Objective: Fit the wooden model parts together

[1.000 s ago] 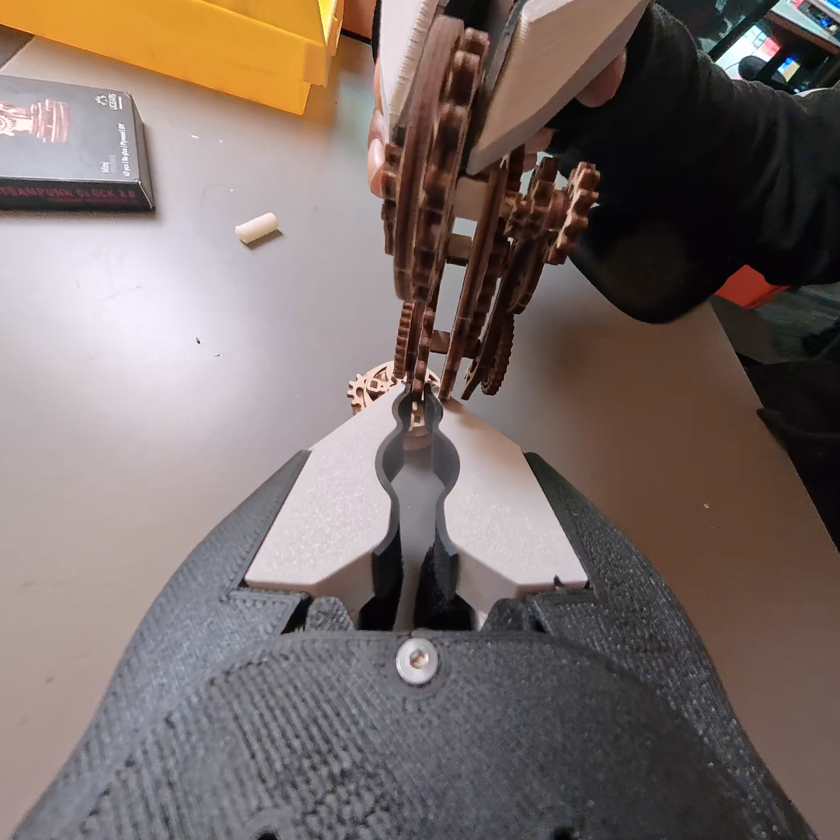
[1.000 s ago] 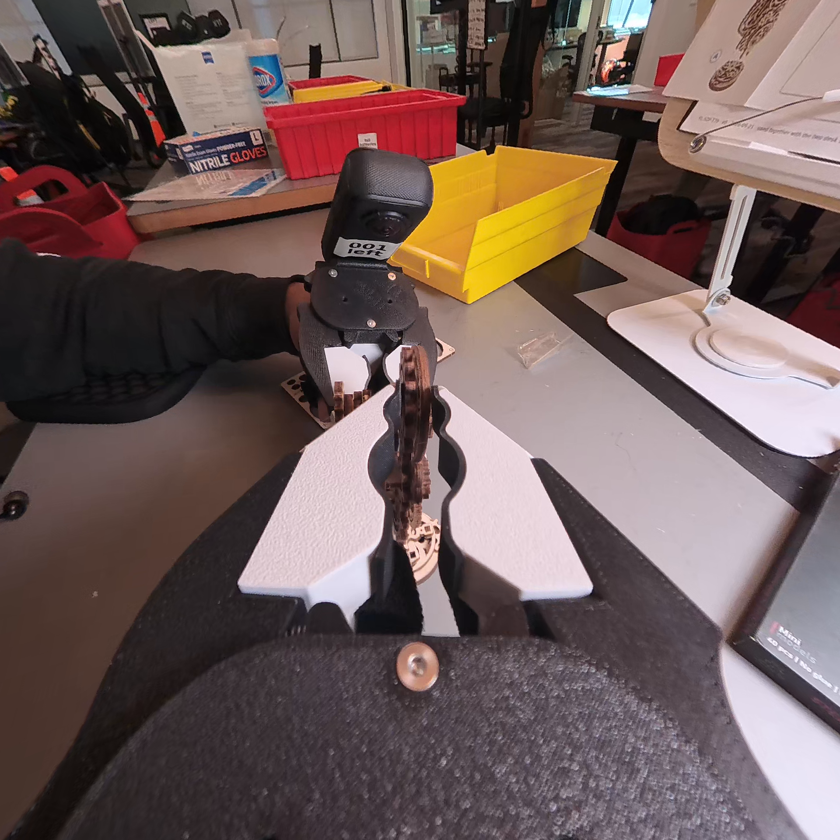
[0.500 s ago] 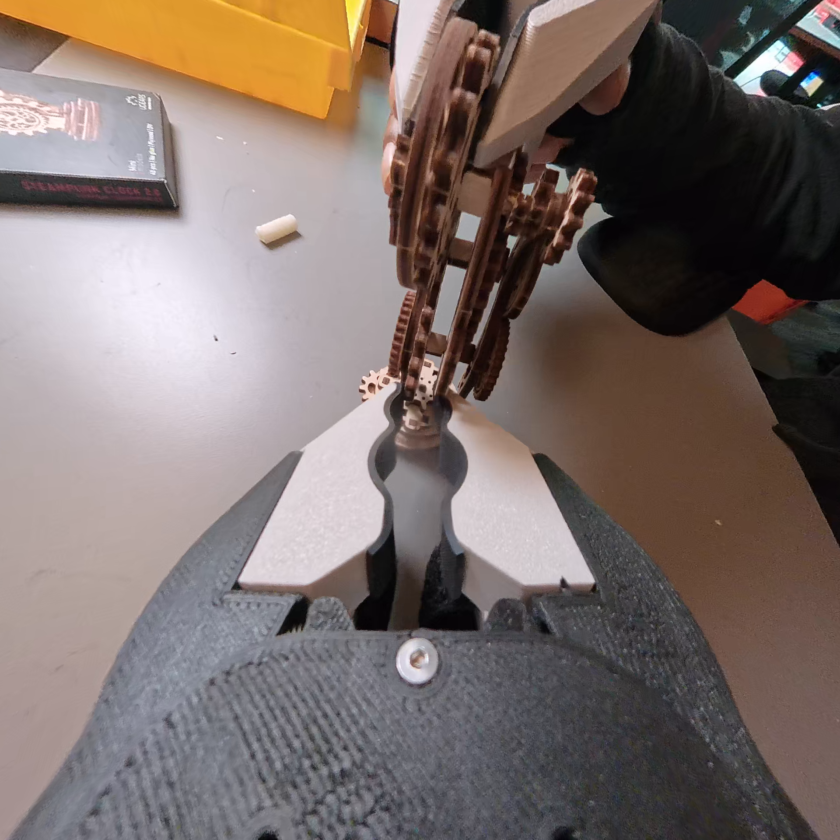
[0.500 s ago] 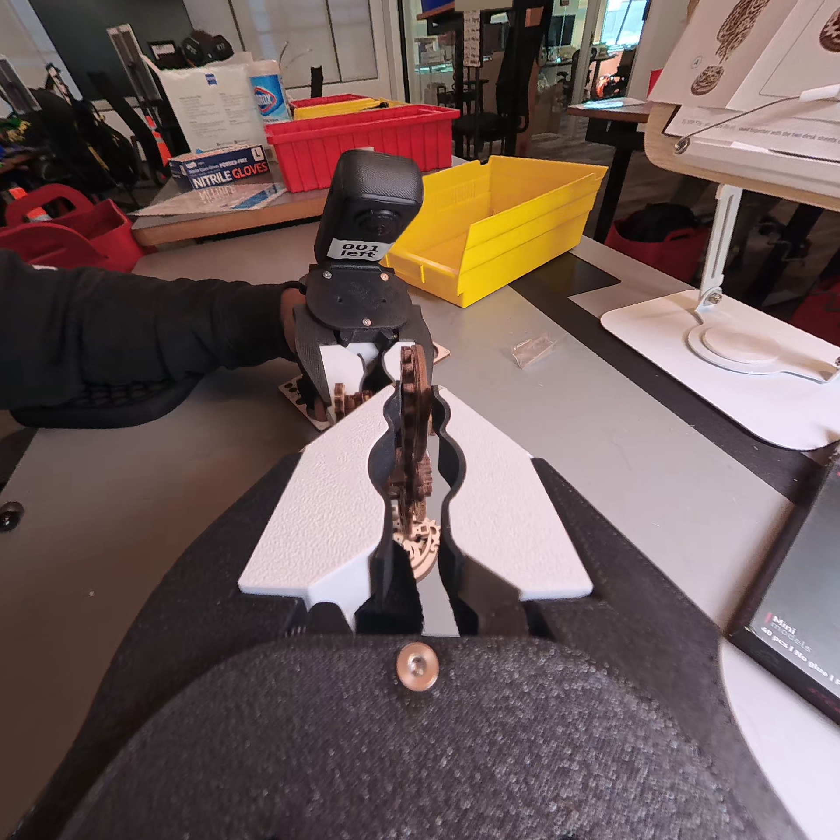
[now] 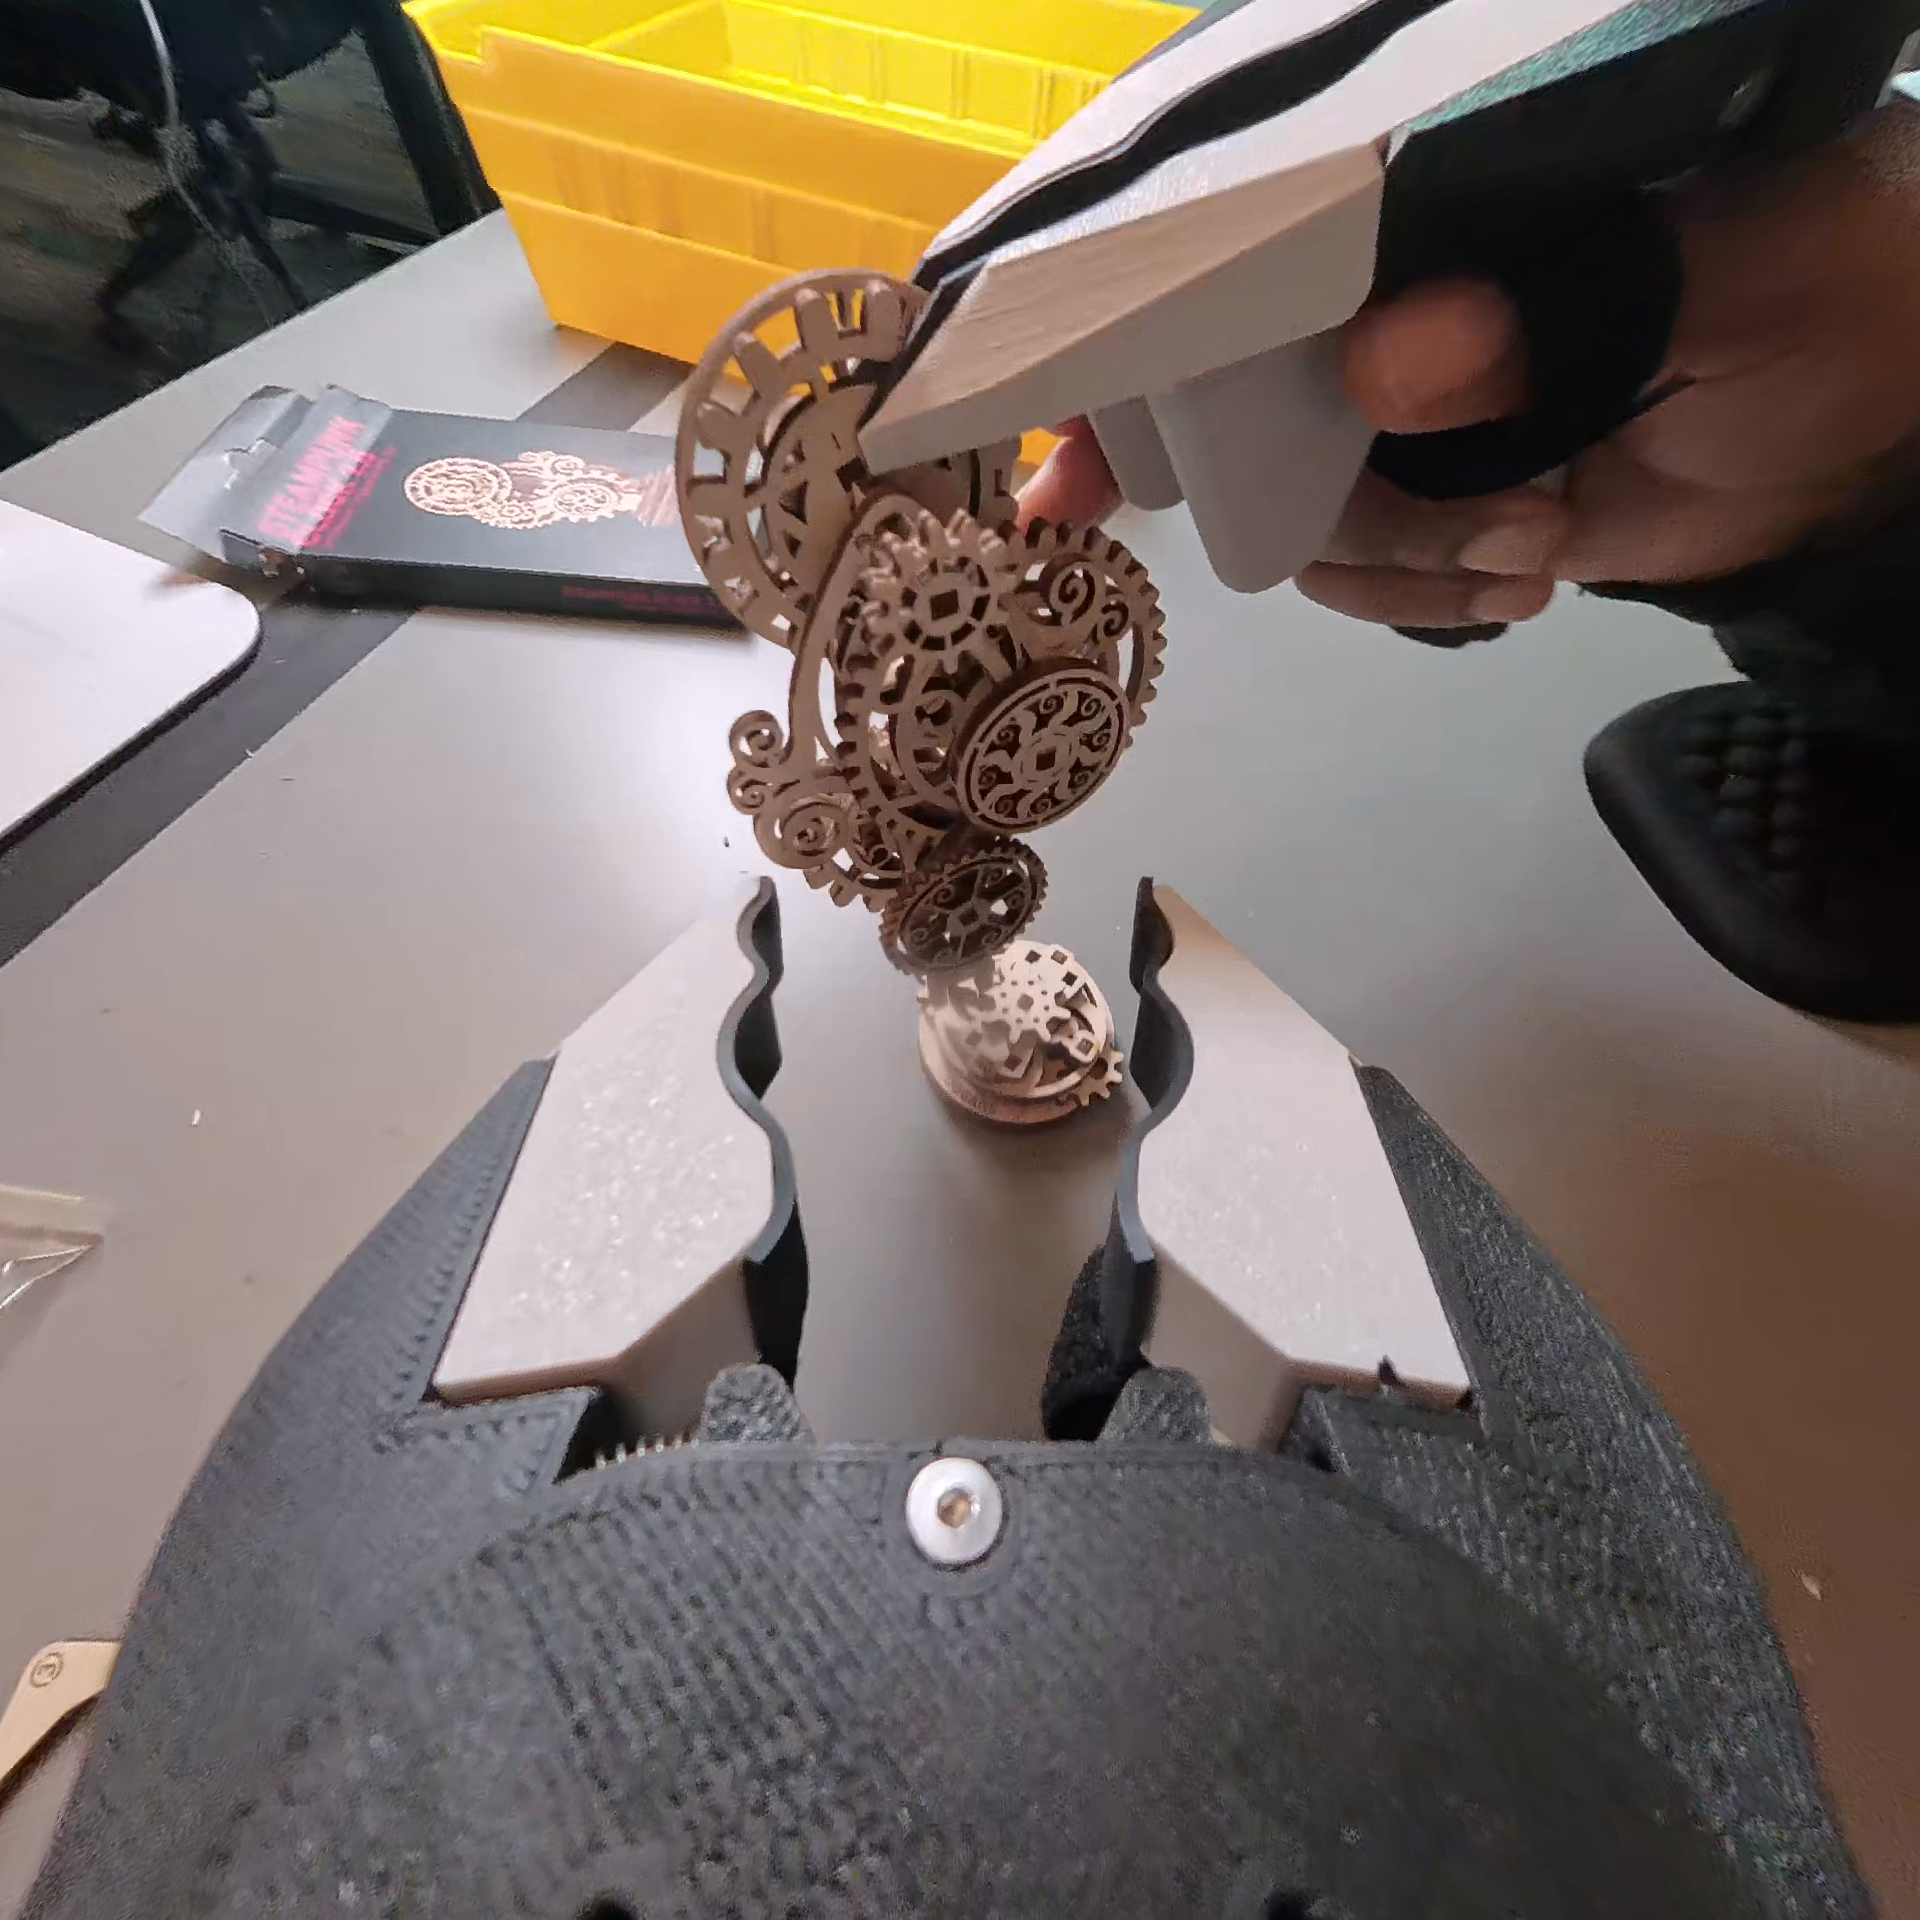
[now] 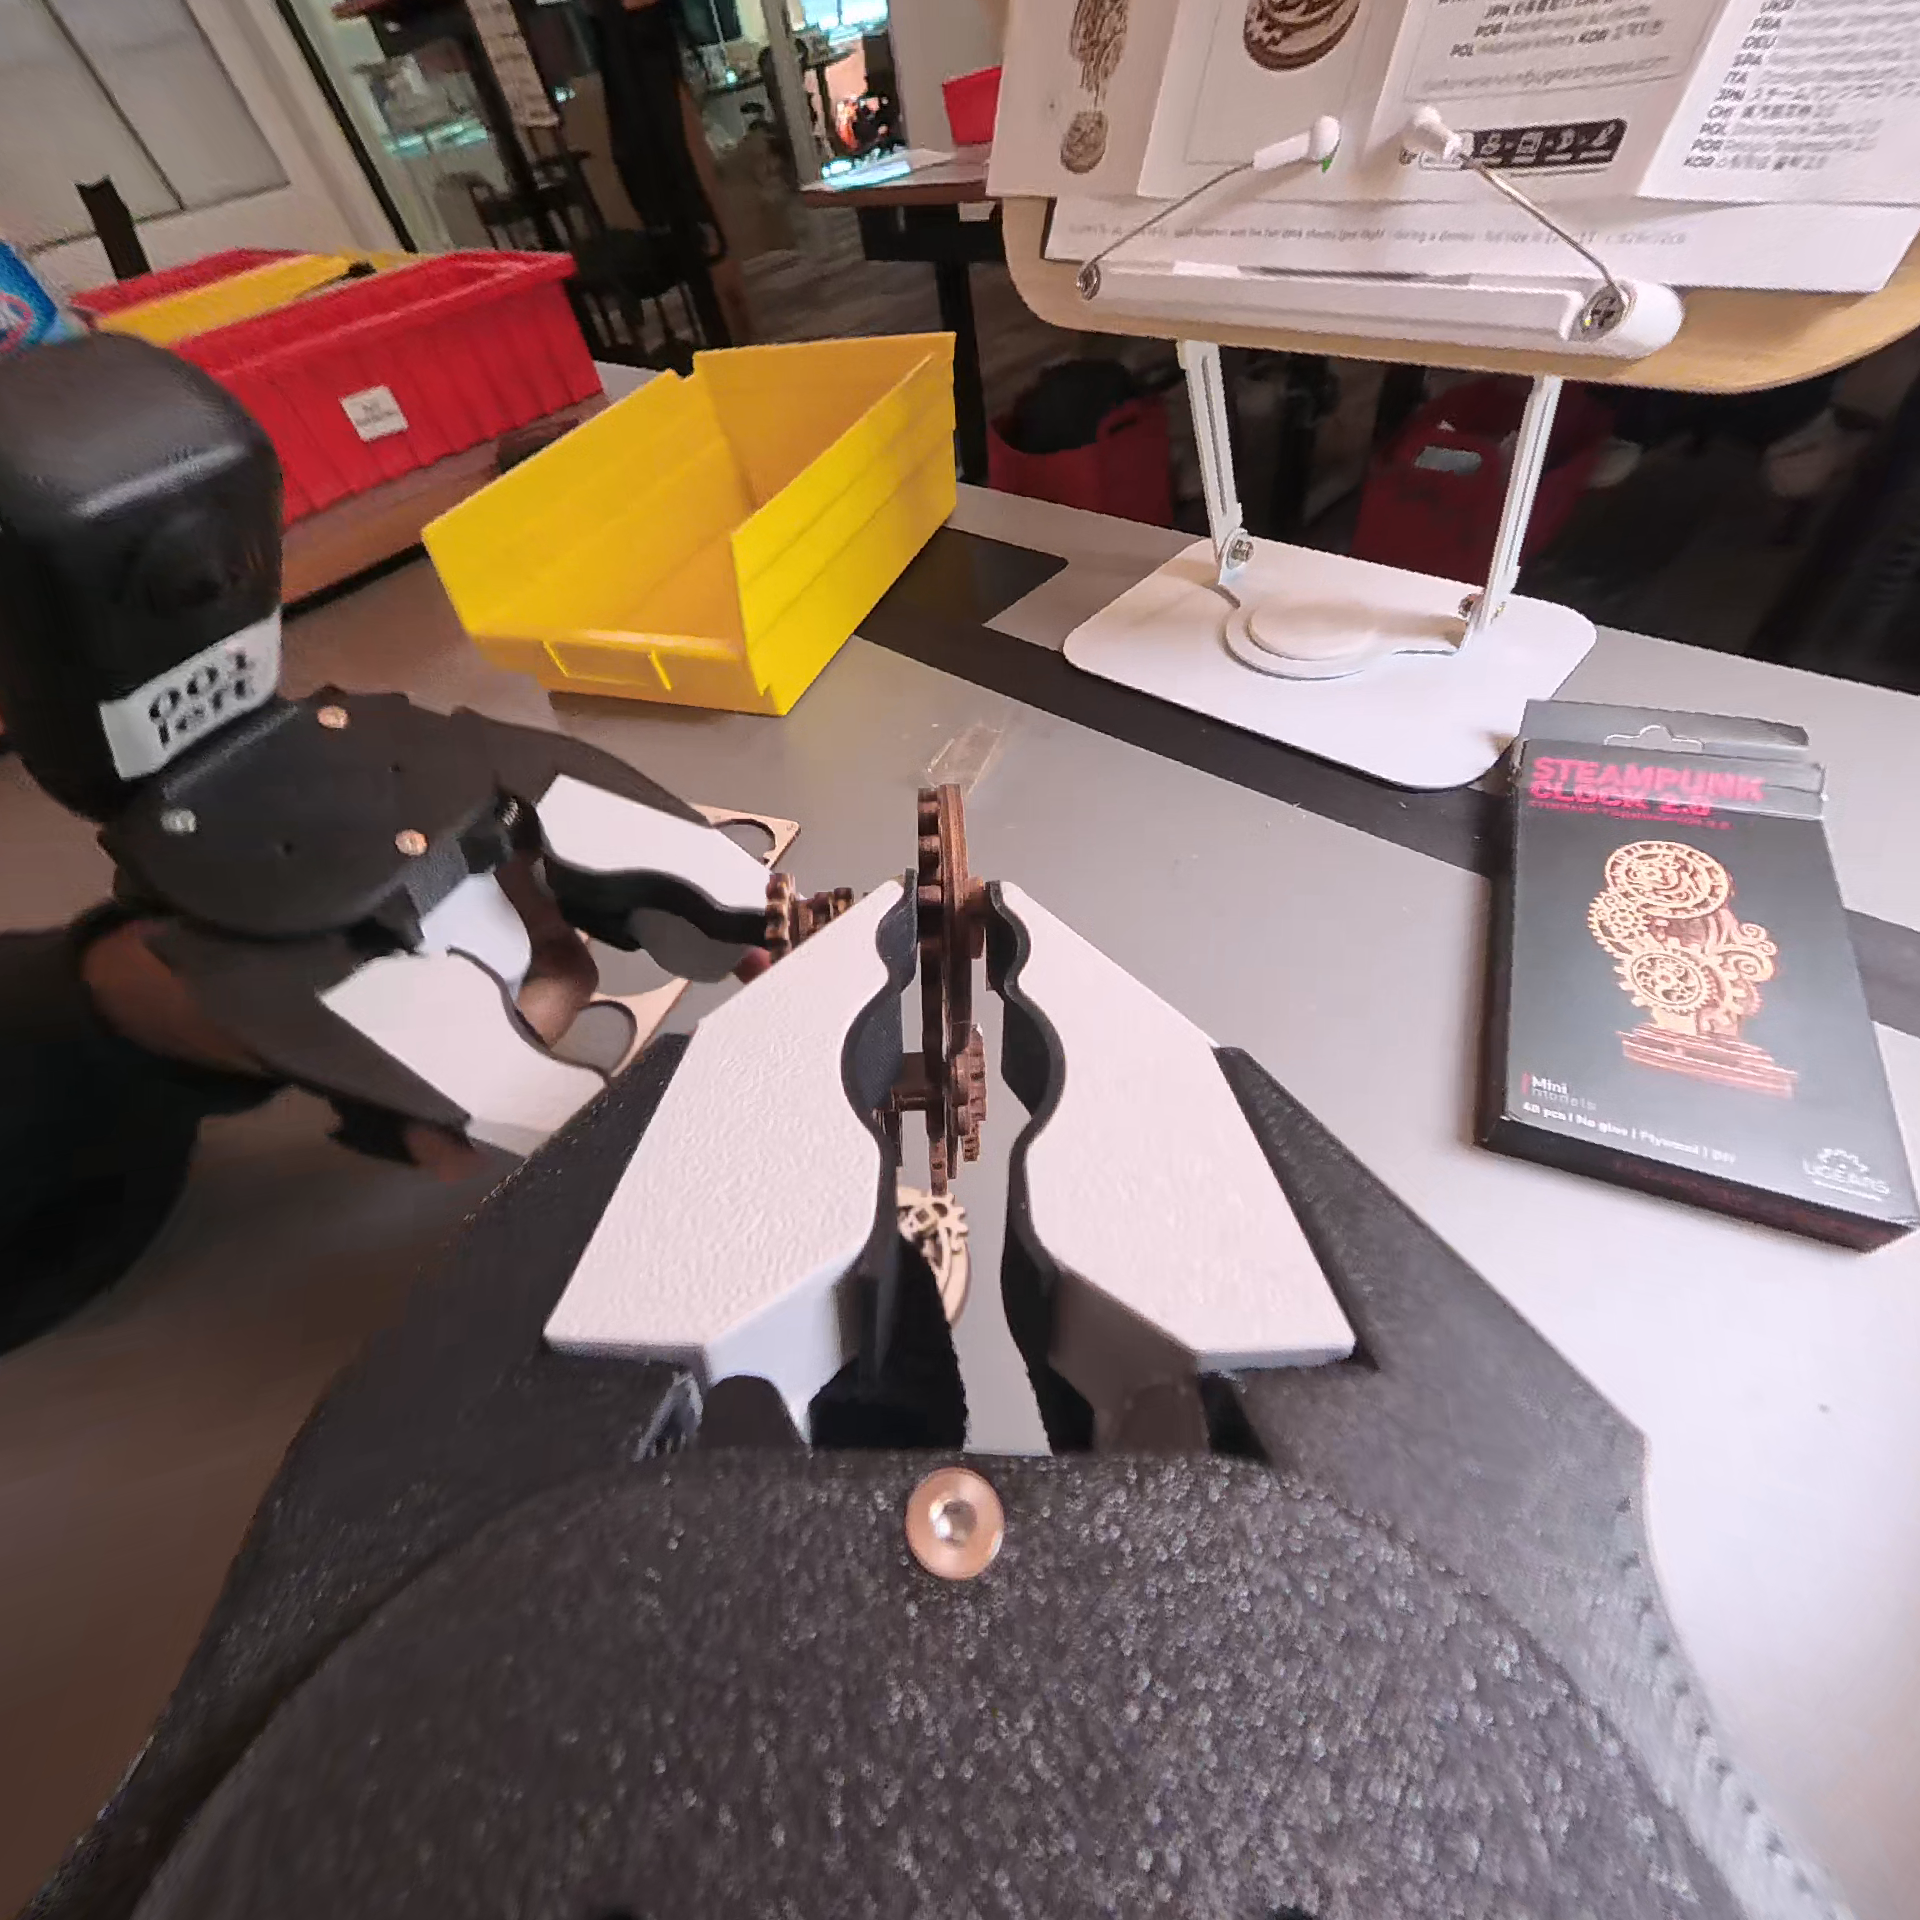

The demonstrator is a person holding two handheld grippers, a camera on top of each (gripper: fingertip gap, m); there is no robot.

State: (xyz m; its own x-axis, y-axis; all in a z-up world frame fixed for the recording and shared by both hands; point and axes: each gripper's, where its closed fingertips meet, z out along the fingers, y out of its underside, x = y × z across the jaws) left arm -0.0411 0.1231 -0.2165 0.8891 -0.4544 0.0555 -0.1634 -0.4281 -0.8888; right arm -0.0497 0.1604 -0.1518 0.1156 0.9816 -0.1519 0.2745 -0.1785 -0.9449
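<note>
right gripper [image 6: 951, 904] clenches the wooden gear assembly [image 5: 935, 644]; left gripper [image 5: 951, 914] released (jaws wide)

Black textured tongs [image 5: 951, 914] w/ grey fingers [image 5: 644, 1143] — silver screw, black sleeves.

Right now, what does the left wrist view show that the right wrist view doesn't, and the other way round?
Only the left wrist view: the gear model face-on with its scrollwork, the round wooden base standing on the table between the open left gripper, and a bare plastic bag at the left edge.

Only the right wrist view: the document stand, the red bin, and the model edge-on, clamped in the right gripper.

Both: the yellow bin, the black box and the grey table.
</note>
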